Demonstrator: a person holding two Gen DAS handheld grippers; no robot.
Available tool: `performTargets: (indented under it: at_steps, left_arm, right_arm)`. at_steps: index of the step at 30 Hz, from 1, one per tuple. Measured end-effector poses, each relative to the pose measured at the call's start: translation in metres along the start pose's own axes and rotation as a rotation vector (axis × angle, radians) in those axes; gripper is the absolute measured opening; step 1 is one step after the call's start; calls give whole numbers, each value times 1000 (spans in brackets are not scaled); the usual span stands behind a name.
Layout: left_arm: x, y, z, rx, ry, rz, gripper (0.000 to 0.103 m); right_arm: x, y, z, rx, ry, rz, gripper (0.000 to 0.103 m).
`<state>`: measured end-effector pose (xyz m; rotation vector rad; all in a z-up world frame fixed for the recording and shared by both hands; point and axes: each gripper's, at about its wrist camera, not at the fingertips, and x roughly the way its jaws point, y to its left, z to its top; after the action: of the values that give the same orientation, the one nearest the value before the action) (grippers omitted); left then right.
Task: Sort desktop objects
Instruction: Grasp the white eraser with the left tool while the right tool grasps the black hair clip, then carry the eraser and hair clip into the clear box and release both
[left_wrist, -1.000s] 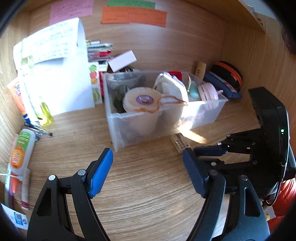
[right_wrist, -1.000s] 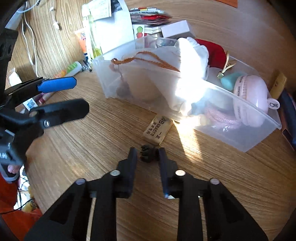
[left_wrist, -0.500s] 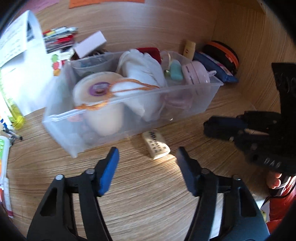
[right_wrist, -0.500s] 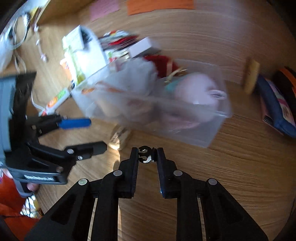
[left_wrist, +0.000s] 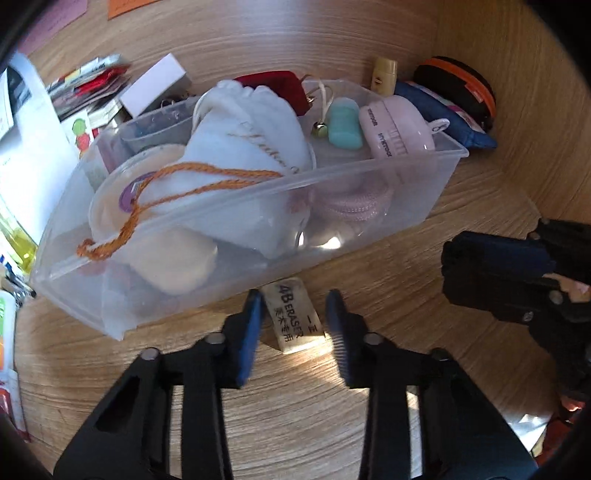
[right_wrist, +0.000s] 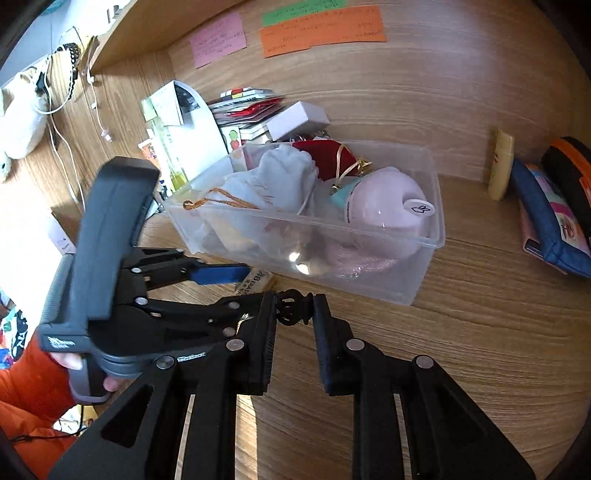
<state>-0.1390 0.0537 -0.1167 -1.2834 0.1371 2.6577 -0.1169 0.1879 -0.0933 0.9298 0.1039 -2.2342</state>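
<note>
My left gripper (left_wrist: 295, 319) brackets the eraser (left_wrist: 294, 319), jaws narrow but not yet touching it on either side. The eraser lies on the desk (left_wrist: 295, 424), just short of the clear bin (left_wrist: 406, 214) ahead. My right gripper (right_wrist: 294, 312) pinches a small black clip (right_wrist: 293, 308) at its tips. Step in hand, I judge: grasping the eraser. Next: close, lift, carry forward over the bin's near wall.

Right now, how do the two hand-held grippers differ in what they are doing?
The left hand-held gripper is open, its blue pads on either side of the eraser lying on the desk. The right hand-held gripper is shut on a small black clip. Both are near the clear bin.
</note>
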Motion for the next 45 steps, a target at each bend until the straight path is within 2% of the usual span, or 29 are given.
performTargets:
  at_steps: [1, 2, 4, 15, 18, 25, 33, 37, 45]
  left_arm:
    - [-1, -1, 0, 5, -1, -9, 24]
    - [-1, 0, -1, 4, -1, -25, 23]
    - [-4, 6, -2, -2, 0, -55, 23]
    - [-30, 7, -10, 8, -72, -76, 23]
    - [-41, 14, -11, -18, -101, -62, 23]
    - [-58, 26, -4, -80, -158, -82, 23]
    - [-96, 41, 11, -81, -268, -102, 23]
    - [-111, 51, 22, -60, -318, -75, 23]
    - [-112, 74, 53, -55, -343, -39, 23]
  right_arm:
    - [-1, -2, -1, 5, -1, 4, 18]
    - [-2, -3, -1, 12, -2, 8, 18]
    - [-2, -4, -1, 20, -1, 10, 18]
    - [7, -6, 0, 36, 36, -27, 18]
    - [8, -8, 1, 46, 47, -41, 18]
    - [-6, -7, 8, 54, 17, -75, 18]
    - [-33, -8, 34, 21, -63, -121, 18]
    - [-42, -13, 51, 31, -96, -128, 18]
    - [-37, -15, 88, -6, -123, -150, 18]
